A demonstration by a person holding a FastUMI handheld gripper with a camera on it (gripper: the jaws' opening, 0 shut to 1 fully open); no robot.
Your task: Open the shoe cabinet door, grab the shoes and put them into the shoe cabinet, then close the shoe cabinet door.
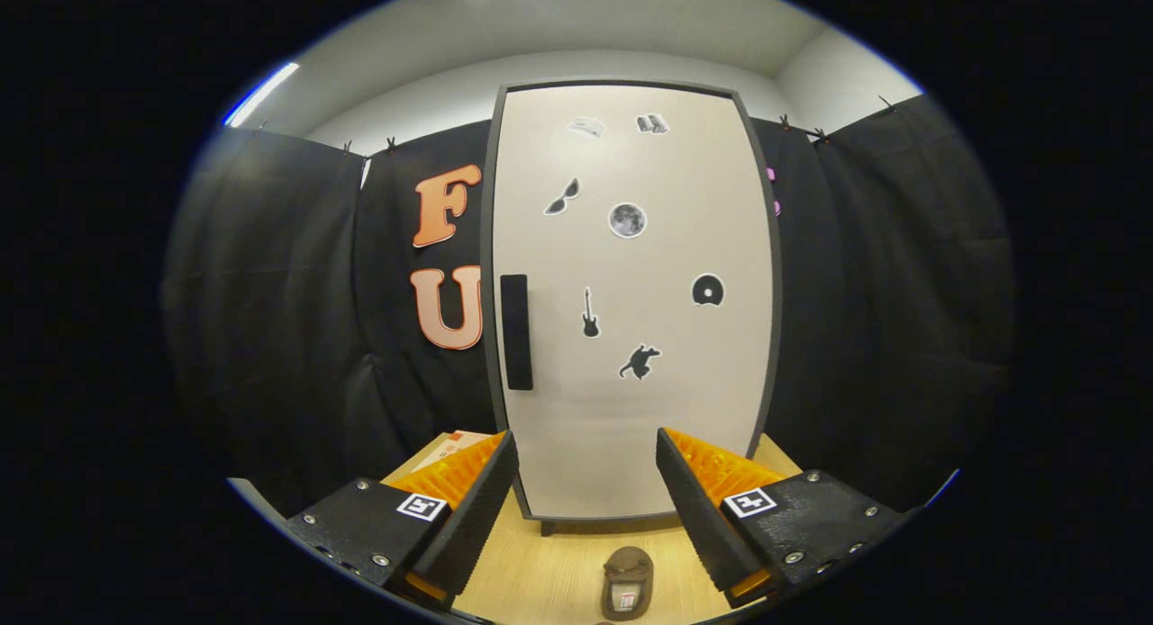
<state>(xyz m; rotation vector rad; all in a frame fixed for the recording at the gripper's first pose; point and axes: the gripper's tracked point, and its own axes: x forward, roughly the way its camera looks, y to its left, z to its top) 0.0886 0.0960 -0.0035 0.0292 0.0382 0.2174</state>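
Nearest the lens, the gripper (585,490) hangs with its two fingers spread wide apart, jaws released and holding nothing, each finger showing a ribbed inner face and a small square black-and-white marker on its mount. Between the fingers and slightly below them a single shoe (628,582) lies on the wooden table top (540,580); it is brown or dark tan with a rounded upper end and a pale insole patch or label inside, though at this size I cannot say which end is the toe. Its long axis runs straight away from the camera toward the cabinet, roughly in line with the gap between the fingers, and it sits upright on its sole rather than tipped on its side. Just beyond the shoe and the fingertips stands the shoe cabinet (630,409), upright on short dark feet, its pale off-white door (685,247) shut flush inside a dark grey frame. A tall black rectangular handle (515,331) runs vertically along the door's left edge. Scattered over the door are small black-and-white stickers: sunglasses, a moon, a guitar, a round disc shape, a leaping animal, and two paler ones near the top that are too small to read. Behind the left finger, a cardboard box (455,447) lies on the table beside the cabinet's lower corner.
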